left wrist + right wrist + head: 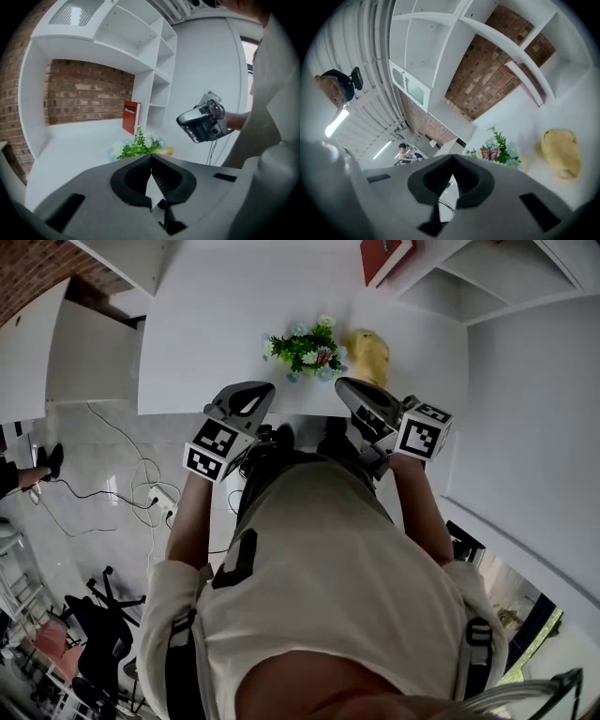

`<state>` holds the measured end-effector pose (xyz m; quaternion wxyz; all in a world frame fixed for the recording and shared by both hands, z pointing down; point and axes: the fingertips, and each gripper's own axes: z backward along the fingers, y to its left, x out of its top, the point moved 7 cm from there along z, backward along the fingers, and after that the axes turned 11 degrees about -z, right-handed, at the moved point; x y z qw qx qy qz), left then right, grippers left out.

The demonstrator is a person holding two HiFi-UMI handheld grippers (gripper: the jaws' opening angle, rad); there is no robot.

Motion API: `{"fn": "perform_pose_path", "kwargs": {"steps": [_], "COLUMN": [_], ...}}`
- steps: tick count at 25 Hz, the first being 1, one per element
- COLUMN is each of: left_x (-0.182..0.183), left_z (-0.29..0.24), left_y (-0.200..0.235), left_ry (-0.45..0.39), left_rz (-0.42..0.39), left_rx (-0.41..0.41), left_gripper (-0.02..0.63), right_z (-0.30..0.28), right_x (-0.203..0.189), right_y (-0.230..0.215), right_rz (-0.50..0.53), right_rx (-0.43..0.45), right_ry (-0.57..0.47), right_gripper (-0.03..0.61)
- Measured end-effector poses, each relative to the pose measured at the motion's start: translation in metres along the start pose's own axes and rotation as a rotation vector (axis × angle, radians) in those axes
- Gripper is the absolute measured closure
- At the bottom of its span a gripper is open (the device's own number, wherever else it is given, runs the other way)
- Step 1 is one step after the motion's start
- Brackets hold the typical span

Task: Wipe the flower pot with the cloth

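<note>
Flower pot (305, 351) and cloth (367, 351) near table (206, 324) front edge, open room leftward

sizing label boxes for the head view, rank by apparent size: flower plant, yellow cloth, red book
1. flower plant
2. yellow cloth
3. red book, cut off by the frame edge and close to the cloth, so these two are unsure

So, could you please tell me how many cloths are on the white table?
1. The yellow cloth lies on the table just right of the flower pot in the head view. No other shows, though the flower pot might hide one.
</note>
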<state>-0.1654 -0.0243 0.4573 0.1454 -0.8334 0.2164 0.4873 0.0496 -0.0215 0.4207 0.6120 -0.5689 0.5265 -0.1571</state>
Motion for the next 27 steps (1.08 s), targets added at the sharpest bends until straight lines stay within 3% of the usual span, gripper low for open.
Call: {"fn": "perform_pose_path", "kwargs": {"steps": [3,7,11,17,21,24,27], "left_x": [-0.001,-0.015,-0.031,-0.039,-0.041,-0.034,-0.025], "left_z": [0.008,0.011,0.021,0.048,0.062,0.067,0.070], "left_y": [-0.008,-0.012,-0.006,-0.005,-0.017,-0.035,-0.057], "left_ry": [-0.030,-0.029,-0.023,-0.134,-0.187,-0.220,-0.231], "left_rz": [0.037,0.065,0.148,0.249,0.317,0.314,0.259], "left_rx": [-0.066,-0.064,-0.007,0.160,0.178,0.144,0.100], "left_gripper": [0.593,0.593,0.592,0.594,0.593,0.593,0.594], "right_z": [-0.012,-0.020,-0.020,-0.013,-0.004,0.014,0.039], "right_x": [-0.021,-0.048,-0.061,-0.063,-0.066,-0.071,-0.071], "right_y": [0.016,0.024,0.024,0.030,0.034,0.039,0.041], "right_rz": [0.043,0.006,-0.019,0.006,0.050,0.094,0.102], "right_rx": [0.002,0.015,0.011,0.042,0.050,0.061,0.107], "right_ry": [0.041,0.075,0.093,0.087,0.105,0.125,0.096], "right_gripper": [0.568,0.568,0.568,0.569,0.569,0.569,0.569]}}
